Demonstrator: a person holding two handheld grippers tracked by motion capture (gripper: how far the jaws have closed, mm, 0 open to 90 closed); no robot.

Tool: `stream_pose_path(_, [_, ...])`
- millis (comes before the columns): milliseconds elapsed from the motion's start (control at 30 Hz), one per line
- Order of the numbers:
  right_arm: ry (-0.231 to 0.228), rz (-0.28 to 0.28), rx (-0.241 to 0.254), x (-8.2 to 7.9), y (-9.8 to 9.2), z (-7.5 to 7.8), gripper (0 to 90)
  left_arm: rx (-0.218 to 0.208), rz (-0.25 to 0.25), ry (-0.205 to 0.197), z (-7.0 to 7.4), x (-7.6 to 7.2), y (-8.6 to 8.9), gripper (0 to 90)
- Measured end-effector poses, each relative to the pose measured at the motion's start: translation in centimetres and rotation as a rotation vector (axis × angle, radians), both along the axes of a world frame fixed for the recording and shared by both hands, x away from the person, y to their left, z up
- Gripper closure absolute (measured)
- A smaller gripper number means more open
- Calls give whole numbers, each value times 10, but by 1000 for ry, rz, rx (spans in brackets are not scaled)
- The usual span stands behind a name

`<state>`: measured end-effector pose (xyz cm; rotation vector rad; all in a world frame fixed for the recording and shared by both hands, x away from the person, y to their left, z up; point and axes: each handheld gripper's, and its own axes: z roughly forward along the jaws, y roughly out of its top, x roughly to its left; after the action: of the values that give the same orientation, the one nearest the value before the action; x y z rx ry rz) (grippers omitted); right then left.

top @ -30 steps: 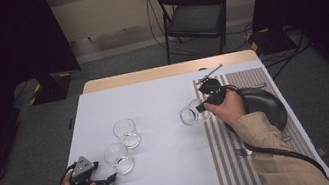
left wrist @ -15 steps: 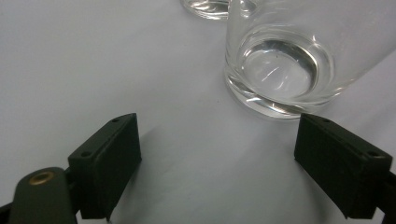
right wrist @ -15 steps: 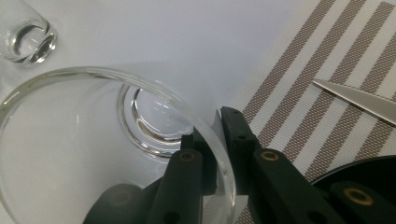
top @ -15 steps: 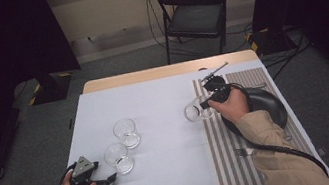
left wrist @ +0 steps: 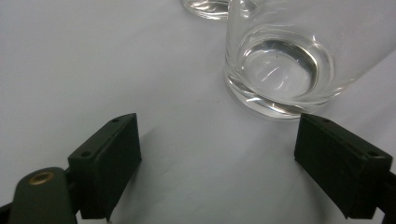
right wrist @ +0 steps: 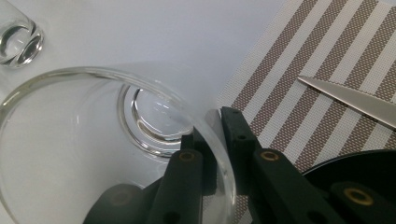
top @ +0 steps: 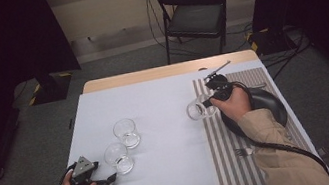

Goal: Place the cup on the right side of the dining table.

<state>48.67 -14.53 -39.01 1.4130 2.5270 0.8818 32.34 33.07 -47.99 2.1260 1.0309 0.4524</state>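
Our right gripper [right wrist: 212, 140] pinches the wall of a clear round drinking glass [top: 197, 109] between its fingers [right wrist: 238, 140], holding it tilted at the edge of the brown-striped placemat [top: 226, 143]. Our left gripper [left wrist: 217, 158] rests on the white table [top: 153, 99], fingers [left wrist: 107, 163] wide apart, just before a second clear glass [left wrist: 285, 70].

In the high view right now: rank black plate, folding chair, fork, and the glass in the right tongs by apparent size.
1. Folding chair, largest though farthest.
2. Black plate, partly hidden by the forearm.
3. Glass, held at its rim by the right tongs.
4. Fork, close to the glass, so unsure.
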Motion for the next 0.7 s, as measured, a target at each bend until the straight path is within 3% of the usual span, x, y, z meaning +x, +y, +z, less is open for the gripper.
stream_pose_path(700, [-1,-39,-14,8,-10,-2,851,0,0,0,0,0,0,138])
